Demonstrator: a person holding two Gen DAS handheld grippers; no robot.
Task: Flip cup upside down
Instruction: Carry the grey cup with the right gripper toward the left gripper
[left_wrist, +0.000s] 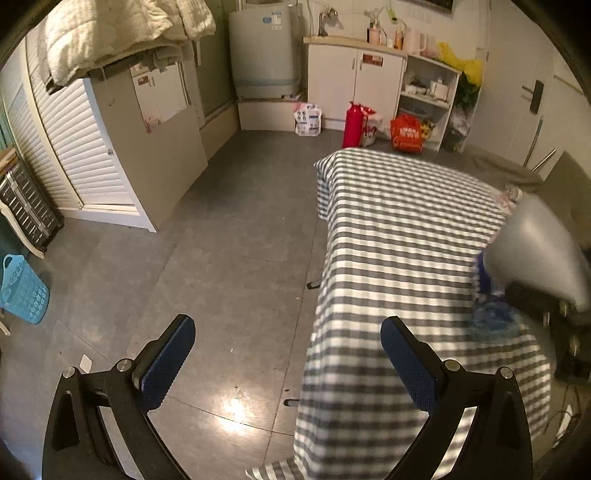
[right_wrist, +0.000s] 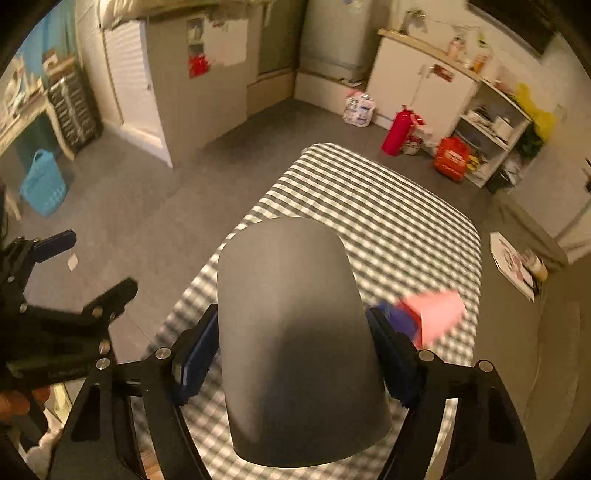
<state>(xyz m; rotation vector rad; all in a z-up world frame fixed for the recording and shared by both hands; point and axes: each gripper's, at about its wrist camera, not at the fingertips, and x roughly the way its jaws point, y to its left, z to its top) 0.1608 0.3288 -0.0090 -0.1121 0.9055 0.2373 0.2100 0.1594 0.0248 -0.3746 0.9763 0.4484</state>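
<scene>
My right gripper is shut on a grey cup, its blue pads pressed on both sides. The cup is held above the checked tablecloth, narrow closed end pointing away from the camera, wide end toward it. The cup also shows at the right edge of the left wrist view, tilted in the air over the table. My left gripper is open and empty, held over the floor at the table's left edge. It shows in the right wrist view at the far left.
A pink and blue object lies blurred on the cloth behind the cup. A red flask, an orange bag and white cabinets stand beyond the table. A blue basket sits on the floor at left.
</scene>
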